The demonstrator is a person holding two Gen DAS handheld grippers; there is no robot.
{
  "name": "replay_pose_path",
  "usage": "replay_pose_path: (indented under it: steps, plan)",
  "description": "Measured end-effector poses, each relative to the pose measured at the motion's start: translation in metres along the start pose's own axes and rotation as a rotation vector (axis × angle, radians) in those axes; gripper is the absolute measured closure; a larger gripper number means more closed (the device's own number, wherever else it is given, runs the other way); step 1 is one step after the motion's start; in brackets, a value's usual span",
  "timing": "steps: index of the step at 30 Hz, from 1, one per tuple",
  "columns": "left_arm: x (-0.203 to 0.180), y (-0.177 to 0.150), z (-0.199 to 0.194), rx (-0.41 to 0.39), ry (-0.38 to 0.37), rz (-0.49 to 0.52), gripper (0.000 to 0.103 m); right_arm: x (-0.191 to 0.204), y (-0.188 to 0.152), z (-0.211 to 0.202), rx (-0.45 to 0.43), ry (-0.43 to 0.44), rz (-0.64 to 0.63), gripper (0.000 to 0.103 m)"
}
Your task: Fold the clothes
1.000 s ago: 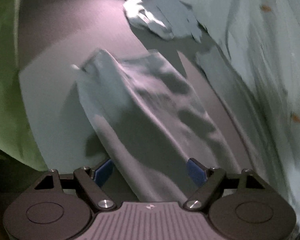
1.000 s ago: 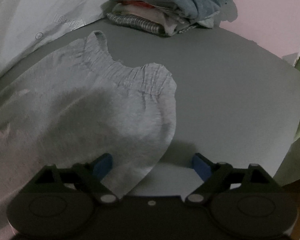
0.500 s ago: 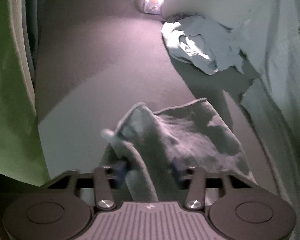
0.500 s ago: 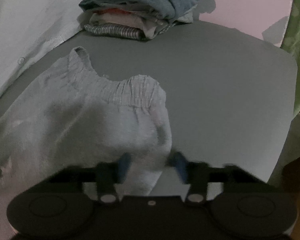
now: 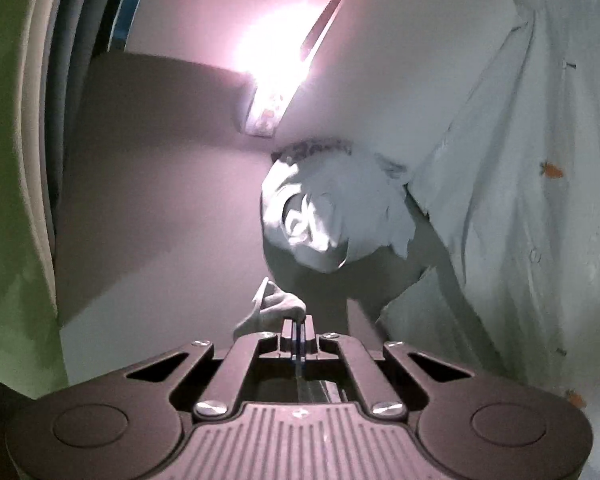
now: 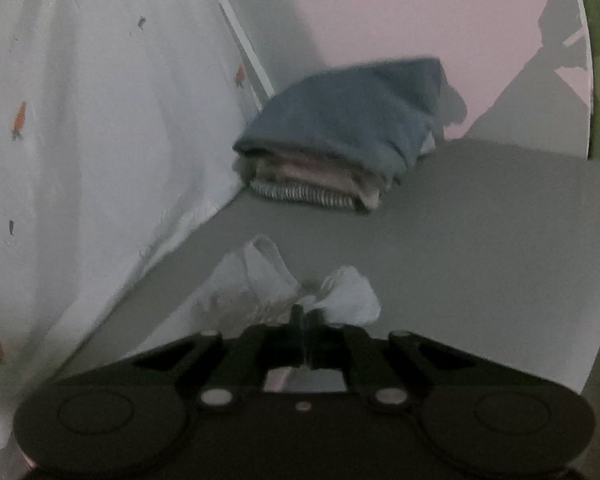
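A pale grey garment lies on the grey table. In the left wrist view my left gripper [image 5: 299, 326] is shut on a bunched edge of the garment [image 5: 274, 306] that pokes out just above the closed fingers. In the right wrist view my right gripper [image 6: 302, 316] is shut on another edge of the same garment [image 6: 350, 294], whose ribbed hem puffs up on both sides of the fingers. Most of the garment is hidden below both grippers.
A crumpled pale garment [image 5: 328, 216] lies farther along the table [image 5: 160, 220]. A stack of folded clothes [image 6: 340, 148] topped with blue cloth sits at the far end. White cloth with small orange prints [image 6: 80, 140] hangs alongside. Green fabric [image 5: 8, 160] borders the table's edge.
Both grippers went from open over the spread garment to shut on its edges. Both views have since tilted up, so the garment now shows only at the fingertips.
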State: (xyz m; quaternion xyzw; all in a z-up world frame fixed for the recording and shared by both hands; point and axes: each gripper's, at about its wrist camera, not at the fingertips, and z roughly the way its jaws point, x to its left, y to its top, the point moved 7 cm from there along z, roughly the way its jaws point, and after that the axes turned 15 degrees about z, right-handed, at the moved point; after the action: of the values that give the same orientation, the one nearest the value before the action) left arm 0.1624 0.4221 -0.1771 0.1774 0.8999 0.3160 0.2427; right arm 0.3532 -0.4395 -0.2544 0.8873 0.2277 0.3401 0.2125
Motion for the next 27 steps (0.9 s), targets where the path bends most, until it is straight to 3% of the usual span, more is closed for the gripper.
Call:
replay_pose_path:
  steps: [3, 5, 10, 11, 13, 15, 21, 23, 25, 27]
  plan:
    - [0.0, 0.006, 0.008, 0.021, 0.027, -0.04, 0.102, 0.005, 0.009, -0.009, -0.019, 0.012, 0.016, 0.103]
    - [-0.008, 0.013, 0.004, 0.013, 0.002, -0.061, 0.102, 0.009, 0.016, -0.015, -0.031, 0.02, 0.027, 0.103]
    - [-0.033, 0.02, 0.003, 0.017, 0.044, -0.006, 0.102, 0.018, 0.031, -0.029, -0.063, 0.04, 0.054, 0.103]
    - [-0.034, 0.02, 0.008, 0.028, 0.041, -0.04, 0.103, 0.019, 0.034, -0.032, -0.069, 0.044, 0.06, 0.103]
    - [-0.042, 0.029, 0.02, 0.029, -0.035, -0.092, 0.103, 0.021, 0.04, -0.03, -0.054, 0.051, 0.108, 0.103]
    - [-0.055, 0.044, 0.033, 0.028, -0.039, -0.078, 0.102, 0.033, 0.049, -0.024, -0.05, 0.06, 0.146, 0.103]
    - [-0.117, 0.109, 0.125, 0.056, -0.072, -0.037, 0.103, 0.116, 0.075, 0.043, -0.034, 0.082, 0.078, 0.103]
    - [-0.163, 0.118, 0.163, 0.067, -0.083, 0.03, 0.102, 0.159, 0.088, 0.075, -0.028, 0.081, 0.045, 0.103]
    - [-0.206, 0.117, 0.207, 0.079, -0.047, 0.093, 0.101, 0.197, 0.096, 0.114, 0.006, 0.059, 0.024, 0.102]
    - [-0.248, 0.108, 0.26, 0.129, -0.062, 0.189, 0.093, 0.229, 0.099, 0.164, 0.03, 0.019, 0.005, 0.099]
